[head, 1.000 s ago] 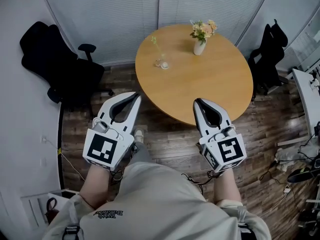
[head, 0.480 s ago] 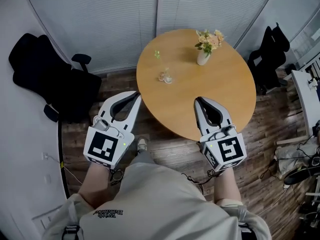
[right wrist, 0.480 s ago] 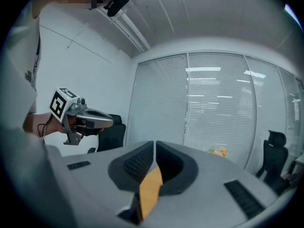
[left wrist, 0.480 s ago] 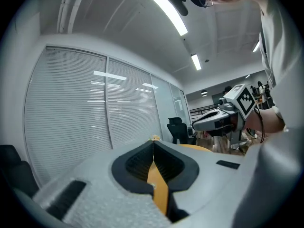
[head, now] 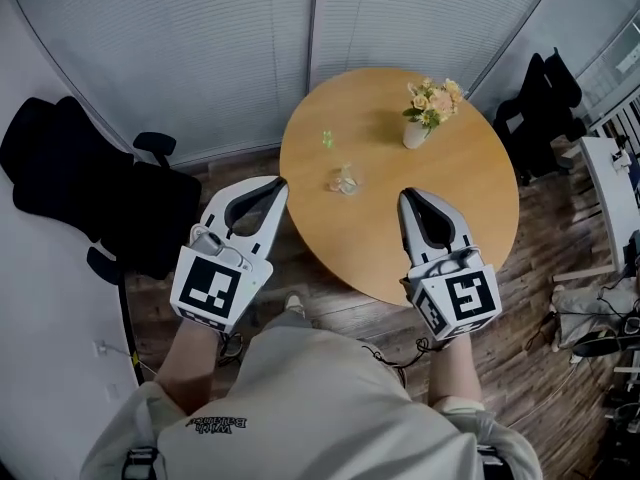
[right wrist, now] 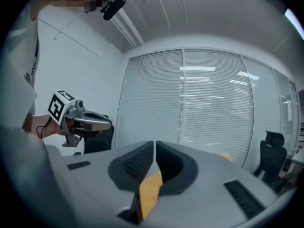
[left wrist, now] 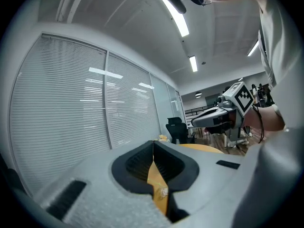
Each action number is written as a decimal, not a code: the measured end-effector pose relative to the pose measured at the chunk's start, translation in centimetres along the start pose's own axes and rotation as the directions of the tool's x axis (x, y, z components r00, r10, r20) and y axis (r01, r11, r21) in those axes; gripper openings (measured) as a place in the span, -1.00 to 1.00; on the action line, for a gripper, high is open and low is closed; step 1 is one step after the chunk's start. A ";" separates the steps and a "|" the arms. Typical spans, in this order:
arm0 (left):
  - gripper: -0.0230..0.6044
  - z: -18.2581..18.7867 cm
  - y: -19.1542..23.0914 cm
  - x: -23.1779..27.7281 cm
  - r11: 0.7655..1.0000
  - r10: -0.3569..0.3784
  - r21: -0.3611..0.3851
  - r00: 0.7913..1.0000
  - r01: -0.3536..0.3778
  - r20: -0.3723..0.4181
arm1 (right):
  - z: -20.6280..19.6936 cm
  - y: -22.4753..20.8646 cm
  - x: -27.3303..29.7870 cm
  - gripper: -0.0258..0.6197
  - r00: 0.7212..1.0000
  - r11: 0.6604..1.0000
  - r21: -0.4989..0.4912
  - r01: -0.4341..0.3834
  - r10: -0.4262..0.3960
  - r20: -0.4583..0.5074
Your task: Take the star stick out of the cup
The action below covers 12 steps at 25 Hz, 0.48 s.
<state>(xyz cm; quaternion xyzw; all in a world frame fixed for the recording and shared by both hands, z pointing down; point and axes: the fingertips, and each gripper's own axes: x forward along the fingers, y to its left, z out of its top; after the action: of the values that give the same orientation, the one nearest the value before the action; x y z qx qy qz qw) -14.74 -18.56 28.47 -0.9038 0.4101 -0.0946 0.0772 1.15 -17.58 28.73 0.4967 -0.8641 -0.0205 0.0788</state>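
Both grippers and the head camera have advanced toward the round table (head: 440,218) since the earlier frame: the tabletop now sits lower and further right in the head view, and the right gripper (head: 408,194) reaches further over the near rim. The left gripper (head: 277,182) is held just off the table's left edge, above the dark plank floor (head: 540,298). Each gripper has a smooth white moulded shell, black ribbed pads that curve into a teardrop opening, and a cube with a black-and-white square marker at the rear. The left gripper view shows its jaws closed, tips meeting in a single seam, with nothing clamped; only orange-brown tabletop shows through the opening. The right gripper view shows the same: jaws drawn together to a hairline seam, with nothing between them. The tabletop is a matte, light-brown wood surface with a thin rounded edge. The cup (head: 346,180), small and of clear glass, stands on the left half of the table, apart from both grippers and roughly between their tips, a little farther back. The star stick (head: 327,139) remains in the cup; its thin stem is barely resolved, and its pale green star tip leans away toward the window side. A white ceramic vase (head: 416,134) of peach and cream flowers stands farther back on the right. Horizontal slatted blinds (head: 200,58) line the wall behind, and black padded office chairs stand at the left (head: 70,183) and right (head: 545,93).
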 end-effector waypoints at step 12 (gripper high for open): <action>-0.85 -0.3 3.8 3.5 0.998 -0.065 -0.001 0.998 0.065 0.027 | 1.8 -1.8 3.3 -0.81 0.993 0.989 -0.094 0.117 -0.113 0.044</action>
<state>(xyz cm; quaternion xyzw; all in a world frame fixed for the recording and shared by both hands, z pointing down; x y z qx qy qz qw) -15.33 -23.74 28.29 -0.9179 0.3797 -0.0847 0.0788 0.77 -21.44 27.14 0.5407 -0.8335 -0.0760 0.0848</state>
